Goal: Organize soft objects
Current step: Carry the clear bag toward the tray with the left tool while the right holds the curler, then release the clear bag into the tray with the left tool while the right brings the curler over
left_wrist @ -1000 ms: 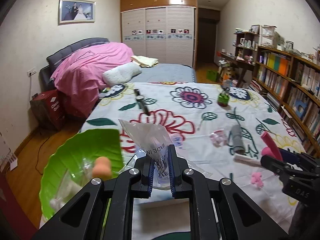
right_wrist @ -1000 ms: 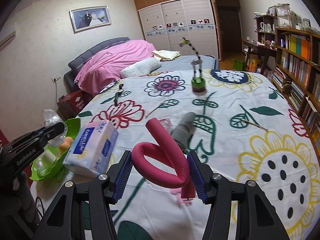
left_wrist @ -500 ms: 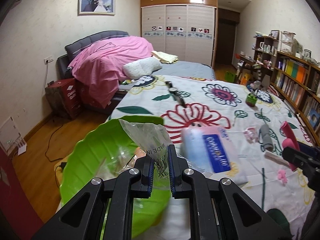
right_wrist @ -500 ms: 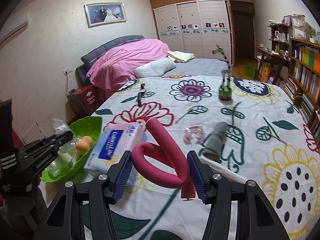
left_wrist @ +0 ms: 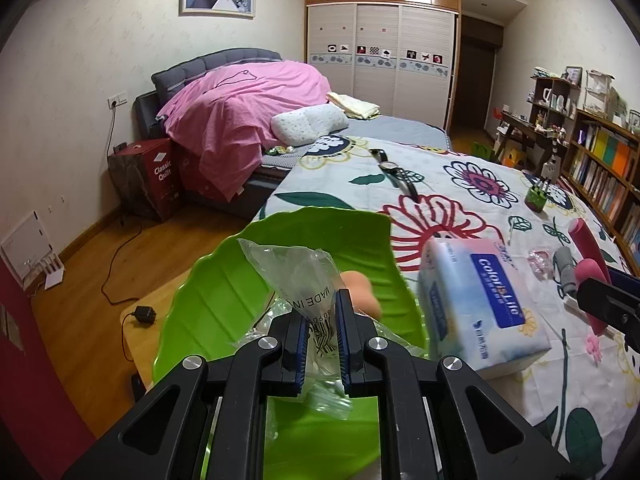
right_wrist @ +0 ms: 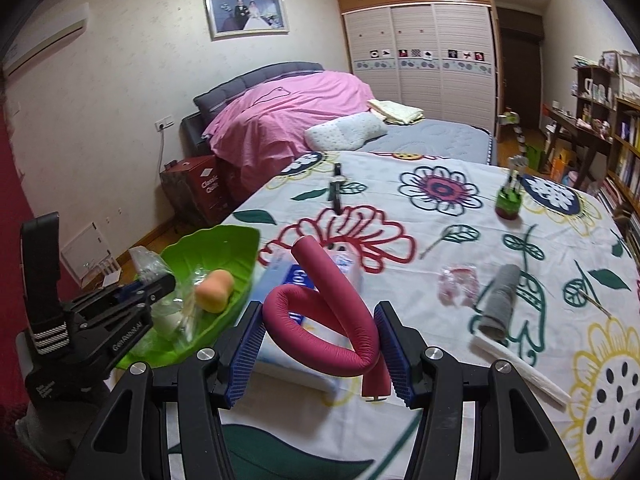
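The left gripper (left_wrist: 322,320) is clamped tight on a clear plastic bag (left_wrist: 296,276), which rises from between the blue pads at lower centre of the left wrist view. Directly behind and beneath the bag lies the green leaf-shaped bowl (left_wrist: 224,304), filling the lower middle of that frame at the near edge of the floral bedspread (left_wrist: 472,184).

Bowl contents, as seen at centre left of the right wrist view: an orange gourd-shaped sponge (right_wrist: 214,286) resting against the inner wall, a white item and crumpled clear plastic just left of it. These last two cannot be identified further.

The right gripper (right_wrist: 320,350) holds its jaws part-way apart, pressed on a bent pink foam roller (right_wrist: 320,336), one pad on each side of the loop. One end of the roller points up, the other down past the right pad.

A blue-and-white tissue pack (left_wrist: 480,300) lies on the bedspread just right of the bowl. Further right in the right wrist view: a small pink packet (right_wrist: 458,284), a grey rolled cloth (right_wrist: 500,302) and a white strip (right_wrist: 520,368).
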`<state>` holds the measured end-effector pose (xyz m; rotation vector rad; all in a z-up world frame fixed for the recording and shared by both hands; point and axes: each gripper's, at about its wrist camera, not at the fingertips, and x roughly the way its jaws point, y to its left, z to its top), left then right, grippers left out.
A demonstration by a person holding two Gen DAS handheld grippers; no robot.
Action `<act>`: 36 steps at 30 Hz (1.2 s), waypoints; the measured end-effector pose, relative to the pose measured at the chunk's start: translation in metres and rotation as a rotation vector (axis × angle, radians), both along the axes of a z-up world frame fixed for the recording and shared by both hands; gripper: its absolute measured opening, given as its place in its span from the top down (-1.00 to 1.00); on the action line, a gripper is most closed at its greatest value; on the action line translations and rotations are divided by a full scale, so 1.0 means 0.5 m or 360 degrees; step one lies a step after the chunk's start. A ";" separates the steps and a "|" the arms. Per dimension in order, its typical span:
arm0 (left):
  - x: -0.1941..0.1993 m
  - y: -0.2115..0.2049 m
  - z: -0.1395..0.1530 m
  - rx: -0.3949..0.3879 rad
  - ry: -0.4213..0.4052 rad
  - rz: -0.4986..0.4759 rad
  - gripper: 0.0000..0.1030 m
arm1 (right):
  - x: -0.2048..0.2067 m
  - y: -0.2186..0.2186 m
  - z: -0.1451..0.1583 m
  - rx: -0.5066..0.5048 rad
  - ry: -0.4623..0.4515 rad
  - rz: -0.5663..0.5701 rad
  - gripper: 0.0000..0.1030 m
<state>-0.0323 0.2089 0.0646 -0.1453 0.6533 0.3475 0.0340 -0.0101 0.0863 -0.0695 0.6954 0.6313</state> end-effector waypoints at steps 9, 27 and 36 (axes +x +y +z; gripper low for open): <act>-0.004 0.035 -0.016 -0.0052 0.0019 0.0032 0.72 | -0.002 0.074 -0.001 -0.0028 0.0004 0.0108 -0.15; -0.030 0.076 -0.010 -0.0115 -0.0025 0.0098 -0.27 | 0.012 0.156 -0.015 -0.0050 0.0039 0.0210 -0.15; -0.050 0.104 -0.002 -0.0135 -0.0043 0.0155 -0.27 | 0.025 0.197 -0.025 -0.0044 0.0095 0.0254 -0.15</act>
